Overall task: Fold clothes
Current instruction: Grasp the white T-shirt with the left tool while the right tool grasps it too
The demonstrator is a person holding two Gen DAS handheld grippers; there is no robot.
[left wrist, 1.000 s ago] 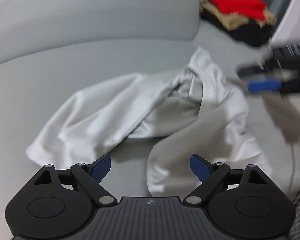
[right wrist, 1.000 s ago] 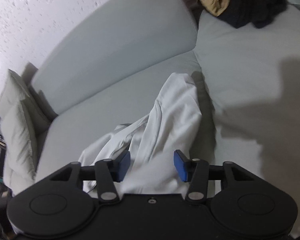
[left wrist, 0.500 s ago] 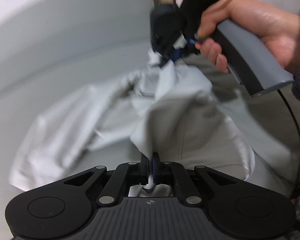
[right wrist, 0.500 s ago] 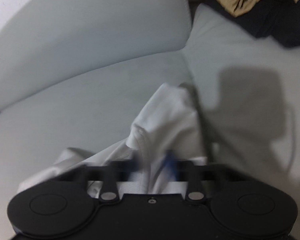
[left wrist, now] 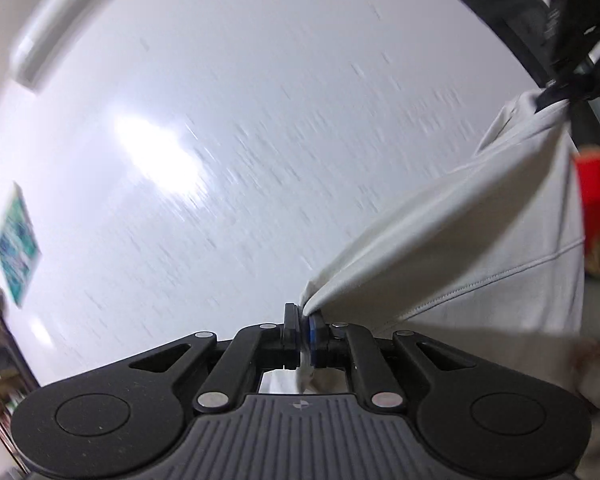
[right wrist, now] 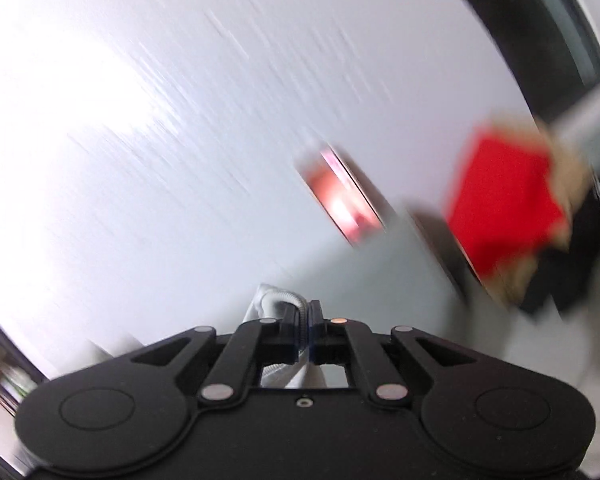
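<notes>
A pale grey-white garment (left wrist: 480, 240) hangs stretched in the air between my two grippers. My left gripper (left wrist: 305, 328) is shut on one edge of it. The cloth runs up and to the right to my right gripper (left wrist: 572, 92), seen at the top right of the left wrist view. In the right wrist view my right gripper (right wrist: 306, 320) is shut on a bunched seam of the garment (right wrist: 276, 300). Both views are blurred and point up at a white wall (left wrist: 260, 120).
A pile of red, tan and black clothes (right wrist: 512, 208) lies at the right, and it also shows in the left wrist view (left wrist: 596, 200). A grey sofa back (right wrist: 380, 272) sits below it. A teal picture (left wrist: 16, 240) hangs on the wall at left.
Both grippers closed on the garment and lifted it off the sofa. The views swung up from the seat to the wall.
</notes>
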